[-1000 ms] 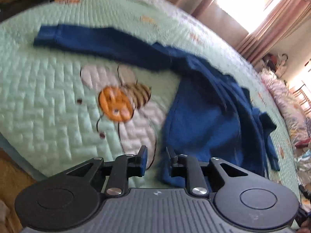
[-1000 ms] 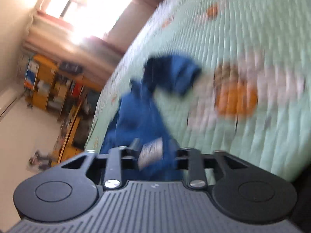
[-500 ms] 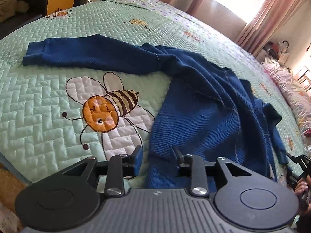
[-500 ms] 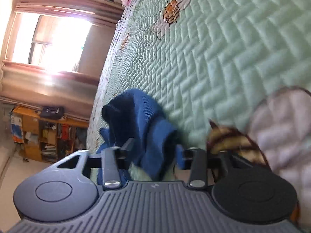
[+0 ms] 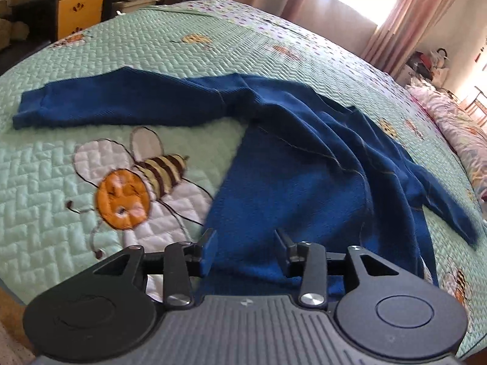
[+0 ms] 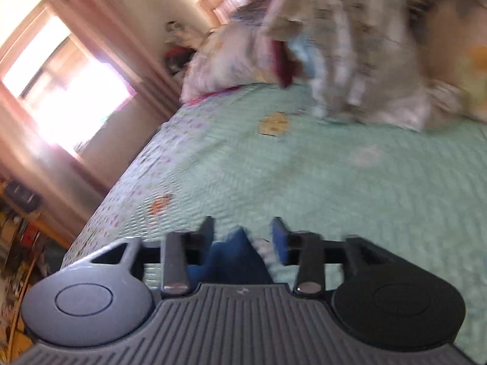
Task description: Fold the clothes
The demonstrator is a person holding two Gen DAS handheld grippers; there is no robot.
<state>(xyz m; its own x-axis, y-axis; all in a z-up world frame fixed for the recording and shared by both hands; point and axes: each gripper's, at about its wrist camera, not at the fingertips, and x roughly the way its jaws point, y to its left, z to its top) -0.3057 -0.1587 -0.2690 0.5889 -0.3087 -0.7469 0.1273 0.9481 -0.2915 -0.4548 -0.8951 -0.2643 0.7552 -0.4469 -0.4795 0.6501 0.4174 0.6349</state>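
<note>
A blue sweater (image 5: 298, 188) lies spread on the green quilted bedspread (image 5: 152, 45). One sleeve (image 5: 91, 103) stretches out to the left and the other (image 5: 441, 210) trails to the right. My left gripper (image 5: 245, 245) hovers over the near hem, its jaws opening, and the fabric lies flat below them without the pads pressing on it. The right wrist view is blurred. There my right gripper (image 6: 242, 231) has its jaws opening, and a bit of blue cloth (image 6: 234, 258) with a white label shows low between the fingers, loose from the pads.
A large embroidered bee (image 5: 143, 182) is left of the sweater. A wooden dresser (image 5: 79, 3) and pink curtains (image 5: 392, 15) stand beyond the bed. Pillows and crumpled bedding (image 6: 350, 45) pile up at the bed's head. The bed's edge runs along the lower left.
The left jaws have spread wider and shifted over the sweater's hem. The right view has swung from the sleeve on the quilt toward the pillows, and its jaws have come apart off the cloth.
</note>
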